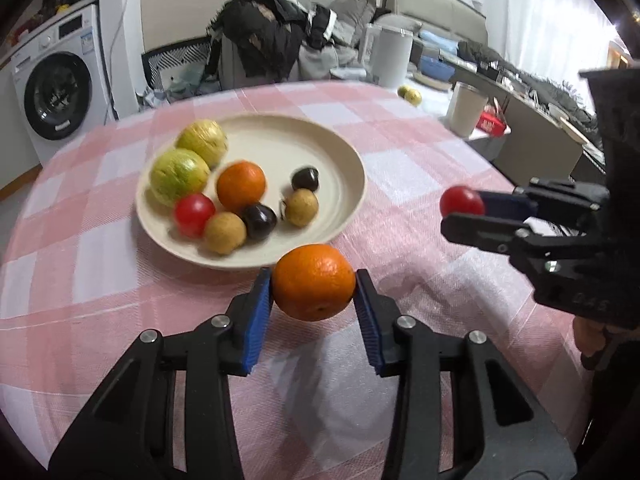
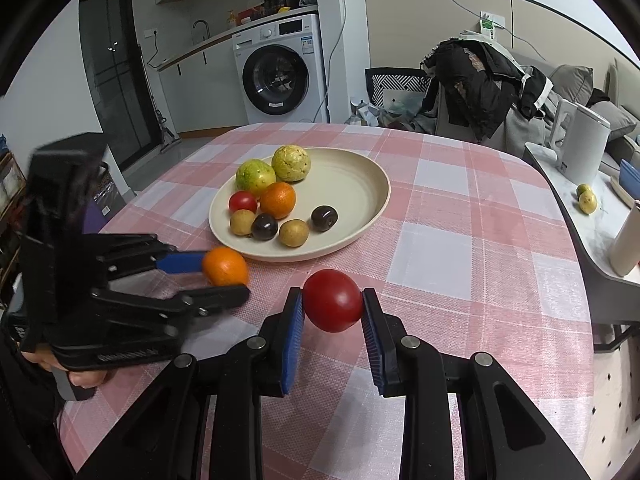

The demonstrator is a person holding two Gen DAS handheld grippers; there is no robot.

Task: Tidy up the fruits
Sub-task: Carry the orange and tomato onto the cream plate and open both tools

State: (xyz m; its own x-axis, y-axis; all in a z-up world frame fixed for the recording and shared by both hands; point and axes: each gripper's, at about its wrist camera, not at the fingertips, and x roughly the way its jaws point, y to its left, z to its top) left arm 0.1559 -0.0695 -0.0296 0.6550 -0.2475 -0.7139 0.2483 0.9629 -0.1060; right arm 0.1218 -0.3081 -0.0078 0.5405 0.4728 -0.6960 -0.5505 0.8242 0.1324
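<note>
My left tongs (image 1: 314, 284) grasp an orange (image 1: 313, 281); my right tongs (image 2: 333, 304) grasp a tomato (image 2: 333, 300). The plate (image 1: 320, 148) already carries 8 fruits; these 2 remain, I judge.

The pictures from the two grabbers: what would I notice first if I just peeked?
You'd spot the orange pinched in the left gripper and the red tomato pinched in the right gripper, both held above the pink checked tablecloth. Just behind them sits a cream plate filled with fruit.
</note>
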